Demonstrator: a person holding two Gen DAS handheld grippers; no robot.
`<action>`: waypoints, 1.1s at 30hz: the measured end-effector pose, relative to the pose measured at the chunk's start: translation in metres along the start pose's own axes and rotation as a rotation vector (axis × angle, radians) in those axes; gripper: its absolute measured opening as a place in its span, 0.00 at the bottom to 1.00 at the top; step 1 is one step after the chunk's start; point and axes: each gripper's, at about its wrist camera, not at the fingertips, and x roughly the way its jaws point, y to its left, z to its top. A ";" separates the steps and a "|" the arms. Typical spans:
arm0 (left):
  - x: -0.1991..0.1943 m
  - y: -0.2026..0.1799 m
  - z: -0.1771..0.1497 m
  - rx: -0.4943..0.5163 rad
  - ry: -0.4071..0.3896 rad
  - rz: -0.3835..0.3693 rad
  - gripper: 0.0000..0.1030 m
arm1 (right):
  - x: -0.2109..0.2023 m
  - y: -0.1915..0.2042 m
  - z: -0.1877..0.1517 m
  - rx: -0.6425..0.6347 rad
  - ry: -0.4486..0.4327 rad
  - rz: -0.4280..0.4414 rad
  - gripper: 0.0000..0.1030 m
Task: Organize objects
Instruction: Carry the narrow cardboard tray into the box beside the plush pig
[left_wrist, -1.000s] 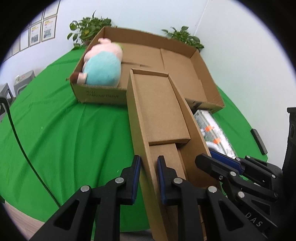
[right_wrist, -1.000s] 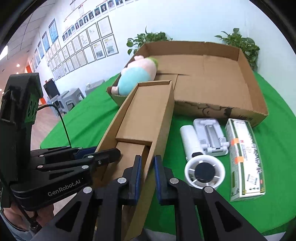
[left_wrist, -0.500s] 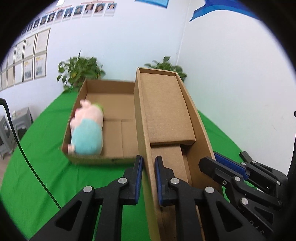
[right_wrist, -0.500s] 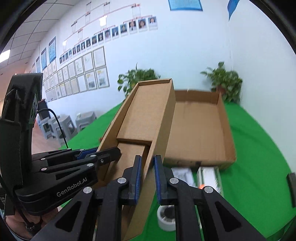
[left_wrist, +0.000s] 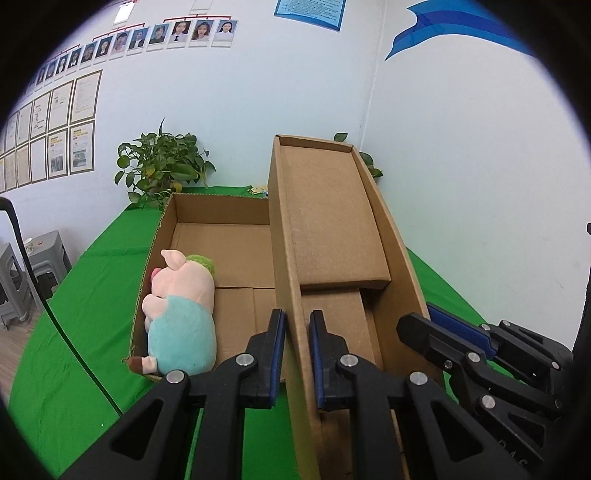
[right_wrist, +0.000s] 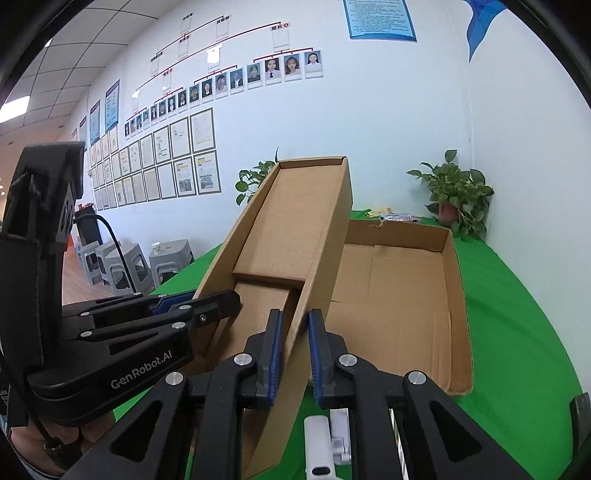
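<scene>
A narrow brown cardboard box (left_wrist: 332, 229) is held up in the air, tilted with its far end raised; it also shows in the right wrist view (right_wrist: 295, 236). My left gripper (left_wrist: 297, 354) is shut on its left side wall. My right gripper (right_wrist: 293, 354) is shut on its right side wall. A large open cardboard tray (left_wrist: 221, 236) lies on the green table behind, also seen in the right wrist view (right_wrist: 406, 295). A pink and teal plush pig (left_wrist: 181, 306) lies in the tray's left part.
The table has a green cloth (left_wrist: 85, 295). A white device (right_wrist: 321, 443) lies on it below my right gripper. Potted plants (left_wrist: 162, 166) (right_wrist: 458, 192) stand at the back wall. Grey stools (right_wrist: 129, 266) stand left of the table. A black cable (left_wrist: 55, 314) crosses the left side.
Both grippers have lifted the narrow box and raised its far end, so it now stands higher over the tray. The small items on the cloth have dropped mostly out of view.
</scene>
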 end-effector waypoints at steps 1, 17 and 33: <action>0.003 0.001 0.001 0.001 0.001 0.002 0.12 | 0.005 -0.002 0.002 0.004 0.000 0.005 0.11; 0.062 0.026 0.026 -0.006 0.048 0.027 0.10 | 0.108 -0.027 0.042 0.026 0.057 0.025 0.12; 0.137 0.054 0.028 0.008 0.169 0.099 0.09 | 0.241 -0.069 0.047 0.065 0.175 0.097 0.13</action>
